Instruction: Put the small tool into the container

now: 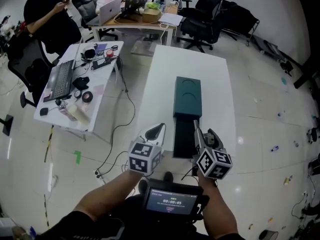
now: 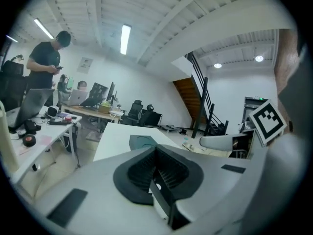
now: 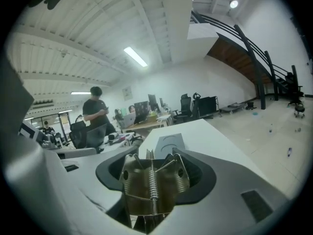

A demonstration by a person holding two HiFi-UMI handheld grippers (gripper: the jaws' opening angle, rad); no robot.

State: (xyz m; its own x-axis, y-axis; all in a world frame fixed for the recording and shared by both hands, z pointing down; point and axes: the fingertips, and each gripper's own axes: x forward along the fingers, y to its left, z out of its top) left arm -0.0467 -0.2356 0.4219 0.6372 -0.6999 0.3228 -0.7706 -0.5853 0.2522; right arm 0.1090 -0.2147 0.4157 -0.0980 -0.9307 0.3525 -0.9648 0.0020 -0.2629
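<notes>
The left gripper [image 1: 157, 130] is shut tight with nothing in it. Beside it, the right gripper [image 1: 198, 135] pinches the small tool [image 3: 152, 187], shiny metal with a spring. Just past them, the green container [image 1: 187, 95] lies on the white table [image 1: 220, 84].

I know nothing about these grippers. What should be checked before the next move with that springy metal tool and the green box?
1. Small tool gripped by right gripper: ok, jaws closed on it.
2. Left gripper free: ok, jaws together, nothing between.
3. Green container within sight, flat on the white table: ok.
4. Container open to receive the tool: cannot tell; the black part at its near end may be an opening.
5. Right gripper over the container: not ok, it is at the near end.
</notes>
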